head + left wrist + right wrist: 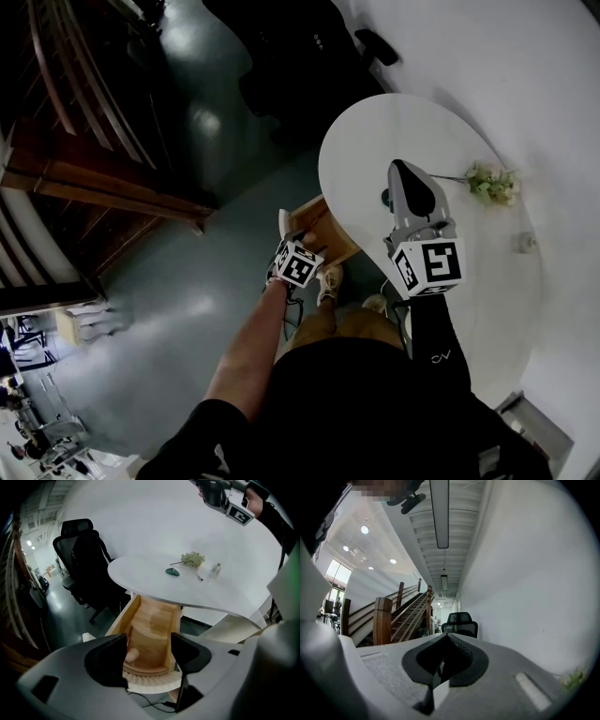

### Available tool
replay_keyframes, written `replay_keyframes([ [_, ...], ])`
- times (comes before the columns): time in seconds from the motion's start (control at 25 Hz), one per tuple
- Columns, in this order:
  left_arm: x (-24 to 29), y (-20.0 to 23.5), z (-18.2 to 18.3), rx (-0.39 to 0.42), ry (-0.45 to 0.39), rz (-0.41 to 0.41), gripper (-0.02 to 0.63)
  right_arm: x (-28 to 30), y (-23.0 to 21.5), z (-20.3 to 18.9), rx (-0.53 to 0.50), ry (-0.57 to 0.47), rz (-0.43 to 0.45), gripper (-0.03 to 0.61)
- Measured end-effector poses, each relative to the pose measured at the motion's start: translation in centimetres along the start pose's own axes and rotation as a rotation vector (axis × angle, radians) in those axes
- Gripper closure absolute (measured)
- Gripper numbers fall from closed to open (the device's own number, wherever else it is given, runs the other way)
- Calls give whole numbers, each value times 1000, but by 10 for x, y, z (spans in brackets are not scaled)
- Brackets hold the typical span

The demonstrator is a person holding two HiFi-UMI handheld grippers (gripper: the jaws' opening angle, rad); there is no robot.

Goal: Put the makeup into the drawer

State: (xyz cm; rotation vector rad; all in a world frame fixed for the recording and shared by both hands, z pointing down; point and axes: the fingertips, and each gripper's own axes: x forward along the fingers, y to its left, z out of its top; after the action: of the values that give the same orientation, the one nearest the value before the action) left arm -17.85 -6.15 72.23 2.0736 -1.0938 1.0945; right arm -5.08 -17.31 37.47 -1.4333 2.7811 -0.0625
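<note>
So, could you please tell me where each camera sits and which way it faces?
Head view: on the person's head, looking steeply down at the round white table and open wooden drawer; left gripper, right gripper, forearms show.
Left gripper view: on the left gripper, aimed down into that drawer; open jaws show.
Right gripper view: on the right gripper, facing level toward a wooden staircase and black office chair; shut jaws show.
Shared: head and left gripper views show table, drawer.

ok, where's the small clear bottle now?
Left gripper view, right of centre: the small clear bottle sits on the white table, just right of the dried flower sprig; the small green item lies farther left.
</note>
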Motion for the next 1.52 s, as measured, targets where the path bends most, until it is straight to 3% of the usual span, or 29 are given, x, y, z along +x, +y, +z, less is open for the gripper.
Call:
replay_keyframes([
  [0.2,1,1,1,1,0,14,341,-4,-2,-2,-1,2,-5,574],
  [0.36,-22,13,34,24,-93,80,341,-5,-6,0,3,0,-14,574],
  [0.52,-69,27,94,49,-267,167,341,-7,-9,1,-1,-2,-27,574],
  [0.68,-119,28,160,99,-437,200,341,-7,-13,6,-13,-11,-41,574],
  [0.96,-240,20,264,189,-853,331,341,-4,-18,22,-85,-45,-69,574],
  [1.08,-281,9,289,304,-978,384,342,-6,-21,32,-118,-66,-69,574],
  [1.16,-285,-1,298,342,-1008,367,342,-10,-27,34,-126,-66,-84,574],
  [1.52,-243,-59,328,304,-996,154,342,-60,-80,46,-144,-50,-249,574],
])
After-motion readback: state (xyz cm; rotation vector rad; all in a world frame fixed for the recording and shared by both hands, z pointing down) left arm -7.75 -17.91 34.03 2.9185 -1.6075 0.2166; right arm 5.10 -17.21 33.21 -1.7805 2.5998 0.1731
